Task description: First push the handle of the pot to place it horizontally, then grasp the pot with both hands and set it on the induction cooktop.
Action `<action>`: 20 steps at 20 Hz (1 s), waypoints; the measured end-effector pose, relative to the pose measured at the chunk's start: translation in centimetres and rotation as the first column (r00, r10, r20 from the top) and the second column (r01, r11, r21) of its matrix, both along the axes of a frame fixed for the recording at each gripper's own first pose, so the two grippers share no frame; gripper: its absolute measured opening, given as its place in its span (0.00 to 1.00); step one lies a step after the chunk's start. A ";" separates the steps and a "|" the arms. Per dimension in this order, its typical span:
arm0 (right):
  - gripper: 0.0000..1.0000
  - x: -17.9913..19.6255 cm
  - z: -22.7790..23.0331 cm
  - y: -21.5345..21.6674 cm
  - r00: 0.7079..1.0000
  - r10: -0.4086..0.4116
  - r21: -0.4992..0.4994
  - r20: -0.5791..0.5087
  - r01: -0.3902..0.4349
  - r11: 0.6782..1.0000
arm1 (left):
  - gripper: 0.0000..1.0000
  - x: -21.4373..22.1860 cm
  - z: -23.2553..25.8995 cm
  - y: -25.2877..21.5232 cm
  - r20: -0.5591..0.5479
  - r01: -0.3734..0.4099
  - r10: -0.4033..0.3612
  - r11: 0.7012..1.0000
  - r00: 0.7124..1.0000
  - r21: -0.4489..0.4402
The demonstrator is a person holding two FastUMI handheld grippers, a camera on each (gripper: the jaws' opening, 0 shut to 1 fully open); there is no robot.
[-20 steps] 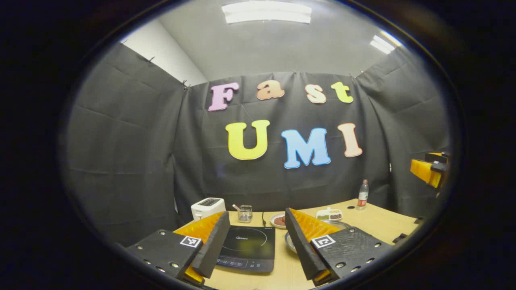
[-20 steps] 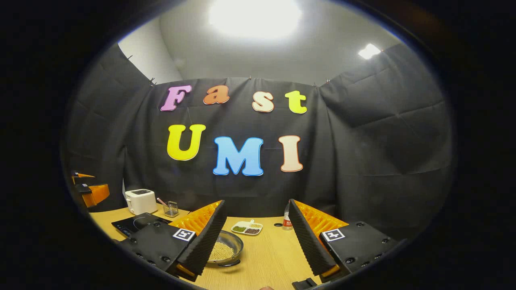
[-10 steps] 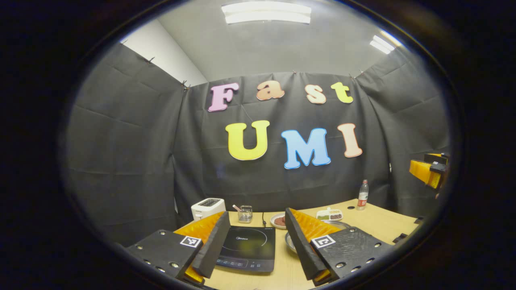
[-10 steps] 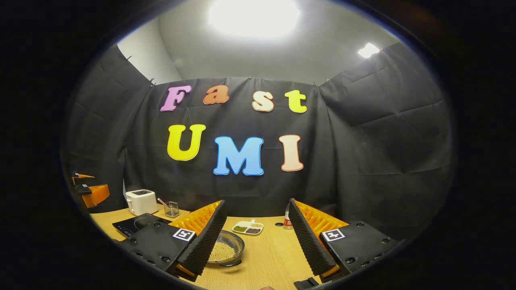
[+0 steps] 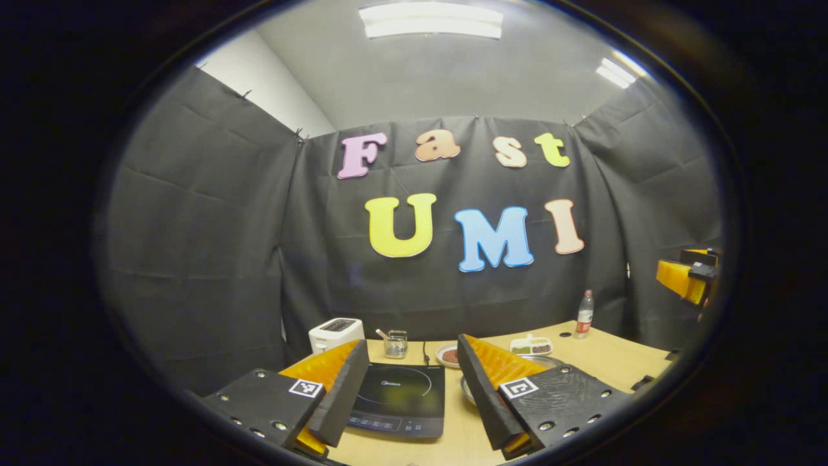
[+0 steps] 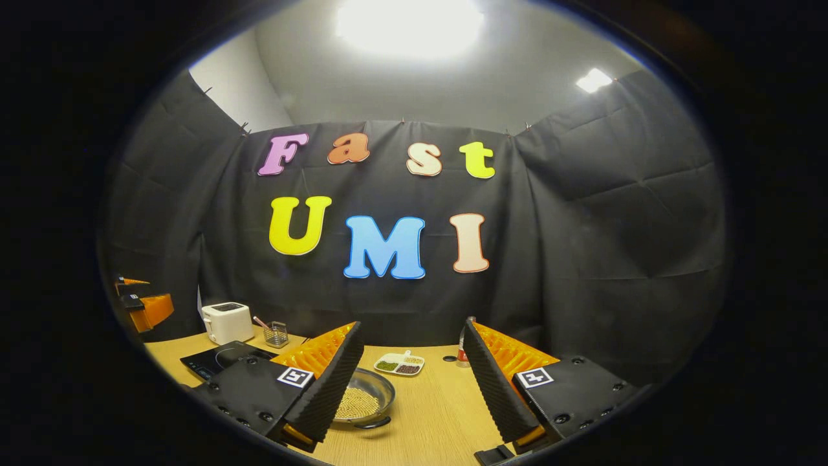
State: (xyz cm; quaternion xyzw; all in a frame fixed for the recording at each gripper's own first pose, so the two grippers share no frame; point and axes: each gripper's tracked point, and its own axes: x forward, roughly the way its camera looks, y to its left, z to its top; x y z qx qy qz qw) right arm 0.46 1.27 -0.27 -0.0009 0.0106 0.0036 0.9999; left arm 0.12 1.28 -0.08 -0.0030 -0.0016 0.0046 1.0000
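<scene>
A shallow steel pot [image 6: 365,401] holding pale grains sits on the wooden table [image 6: 433,414], its dark handle pointing toward the near edge. My right gripper [image 6: 414,388] hovers open above the table, the pot partly behind its left finger. The black induction cooktop [image 5: 401,398] lies flat between the open fingers of my left gripper [image 5: 407,395], which is held above the table. In the left gripper view the pot's rim [image 5: 546,359] peeks from behind the right finger. The cooktop [image 6: 220,359] also shows at the left in the right gripper view.
A white toaster [image 5: 334,333], a small wire basket [image 5: 394,344], a dish of red food [image 5: 447,355], a divided snack tray [image 5: 532,346] and a bottle [image 5: 584,314] stand along the back of the table. The other gripper [image 5: 686,278] shows at the far right.
Both views have shifted very slightly; the right gripper has tipped down a little, showing more of the table. Both grippers stay open and nothing on the table has moved.
</scene>
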 end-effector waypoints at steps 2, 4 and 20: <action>0.96 0.0 -0.1 0.2 1.000 0.002 -0.005 -0.002 -0.002 1.000 | 0.81 0.0 0.0 0.3 -0.001 -0.001 0.001 1.000 1.000 0.000; 0.86 -0.1 -0.2 0.6 1.000 0.006 -0.009 -0.007 -0.006 1.000 | 0.81 0.0 -0.2 0.6 -0.004 -0.004 0.004 1.000 1.000 0.001; 0.07 0.7 -1.9 4.3 0.995 0.066 -0.036 -0.073 -0.069 0.997 | 0.81 1.1 0.4 3.6 0.020 -0.022 0.021 1.000 1.000 0.018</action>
